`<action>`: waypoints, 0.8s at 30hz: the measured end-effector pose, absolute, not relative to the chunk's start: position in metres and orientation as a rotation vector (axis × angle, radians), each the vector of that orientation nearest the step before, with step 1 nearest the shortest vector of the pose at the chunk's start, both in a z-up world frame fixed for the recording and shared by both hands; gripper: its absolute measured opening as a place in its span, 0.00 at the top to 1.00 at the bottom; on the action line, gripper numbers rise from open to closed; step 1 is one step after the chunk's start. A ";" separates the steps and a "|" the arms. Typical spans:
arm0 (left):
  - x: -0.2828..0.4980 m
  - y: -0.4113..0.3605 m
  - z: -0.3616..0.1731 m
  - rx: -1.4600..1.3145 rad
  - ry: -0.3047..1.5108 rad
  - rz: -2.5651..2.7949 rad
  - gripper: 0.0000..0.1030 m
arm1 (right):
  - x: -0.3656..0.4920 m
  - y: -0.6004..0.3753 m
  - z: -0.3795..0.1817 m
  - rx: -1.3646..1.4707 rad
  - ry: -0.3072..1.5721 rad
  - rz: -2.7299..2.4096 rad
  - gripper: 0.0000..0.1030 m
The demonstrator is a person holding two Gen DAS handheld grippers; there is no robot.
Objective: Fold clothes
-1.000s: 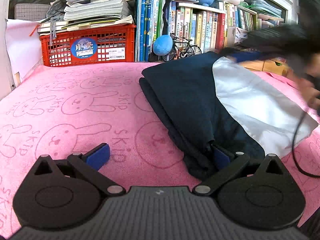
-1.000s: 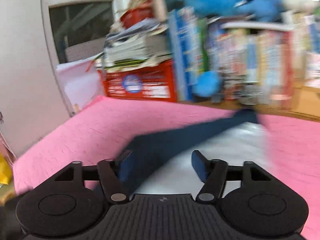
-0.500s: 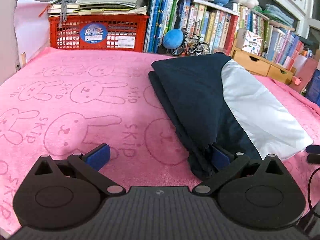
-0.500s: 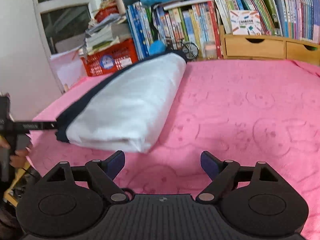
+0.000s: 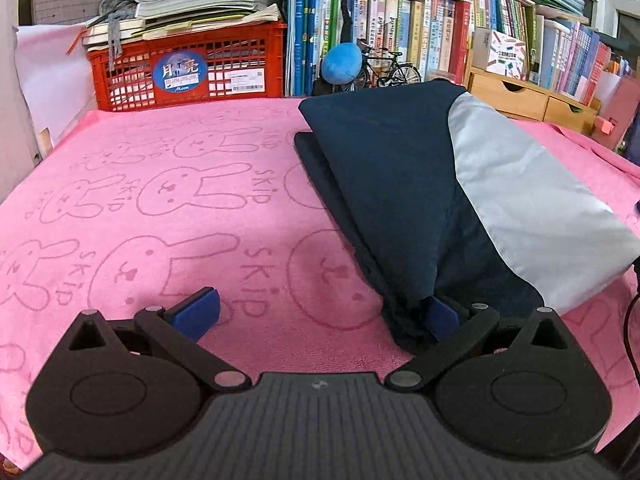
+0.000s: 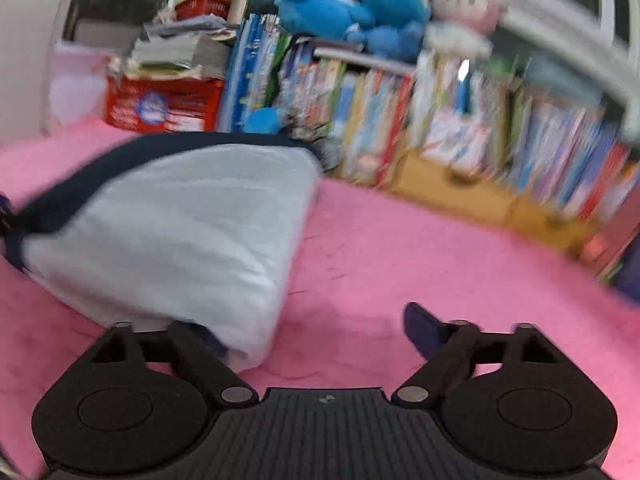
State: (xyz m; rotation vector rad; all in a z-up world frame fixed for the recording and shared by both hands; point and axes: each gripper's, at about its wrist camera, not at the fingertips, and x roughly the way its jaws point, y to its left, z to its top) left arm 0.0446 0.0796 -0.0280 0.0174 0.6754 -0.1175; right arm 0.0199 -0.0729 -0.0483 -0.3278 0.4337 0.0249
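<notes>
Folded navy-and-white garment lies on pink bunny towel, its near corner draped over left gripper's right finger, jaws spread wide; right gripper, angled down, jaws opening, unclamped at its white corner; red crate, books behind.

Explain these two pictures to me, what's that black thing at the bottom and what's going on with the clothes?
The black shape is a hand-held gripper with two blue-padded fingers; a person holds one in each hand, and a camera on each looks forward along the fingers. One picture comes from the left gripper, the other from the right gripper. On the pink rabbit-print towel lies a folded garment, navy with a pale grey panel. Behind stand a red crate and shelves of books. Neither gripper holds anything. Both are open: one finger of each is tucked under an edge of the garment, and the right one's jaws are opening wider.
</notes>
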 end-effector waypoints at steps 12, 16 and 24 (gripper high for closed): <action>0.045 0.090 -0.025 0.036 0.672 -0.131 0.00 | 0.029 -0.088 -0.037 0.135 0.628 0.247 0.83; 0.041 0.096 -0.023 0.029 0.681 -0.130 0.00 | 0.006 -0.093 -0.023 0.186 0.608 0.302 0.84; 0.036 0.107 -0.019 0.050 0.685 -0.108 0.00 | -0.016 -0.085 -0.018 0.217 0.632 0.360 0.84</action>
